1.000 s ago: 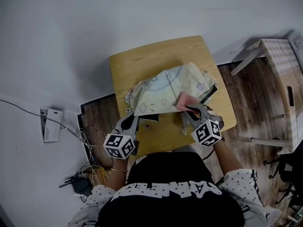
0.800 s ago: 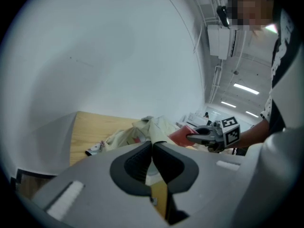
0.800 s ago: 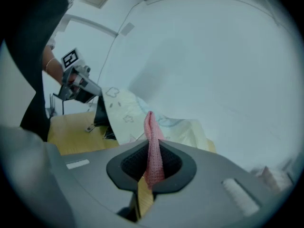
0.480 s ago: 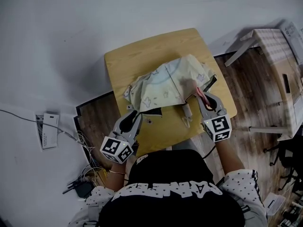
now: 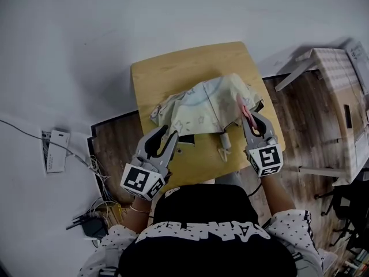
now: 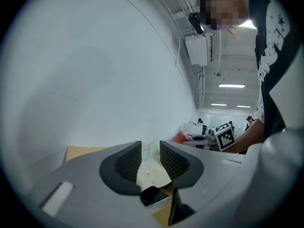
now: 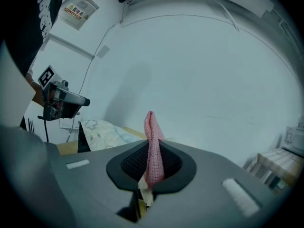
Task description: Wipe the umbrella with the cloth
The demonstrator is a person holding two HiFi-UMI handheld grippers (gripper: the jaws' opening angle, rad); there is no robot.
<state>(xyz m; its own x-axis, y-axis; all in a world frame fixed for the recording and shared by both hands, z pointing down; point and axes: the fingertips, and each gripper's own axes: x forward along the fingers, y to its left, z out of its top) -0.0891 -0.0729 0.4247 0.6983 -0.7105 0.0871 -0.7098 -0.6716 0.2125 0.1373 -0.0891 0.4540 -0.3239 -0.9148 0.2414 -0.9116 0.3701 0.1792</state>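
A pale cream umbrella (image 5: 207, 103) with pastel prints lies collapsed on the small wooden table (image 5: 173, 74), its whitish handle (image 5: 223, 143) pointing toward me. My left gripper (image 5: 167, 136) hovers at the umbrella's near left edge. Its jaws have just been opening and stand apart. In the left gripper view the umbrella fabric (image 6: 152, 172) shows through the gap of that gripper (image 6: 151, 148), and the pads do not press on it. My right gripper (image 5: 247, 115) is shut on a pink cloth (image 5: 240, 104) above the umbrella's right side. The cloth (image 7: 152, 137) stands upright out of the gripper (image 7: 151, 151).
A pale wooden stand (image 5: 340, 85) sits on the floor to the right of the table. On the left floor are a white box (image 5: 52, 150) and a tangle of cables (image 5: 98, 206). My torso crowds the table's near edge.
The left jaws opened and let go of the umbrella's edge as that gripper lifted. The right gripper rose off the umbrella and rolled, so the pink cloth now stands edge-up.
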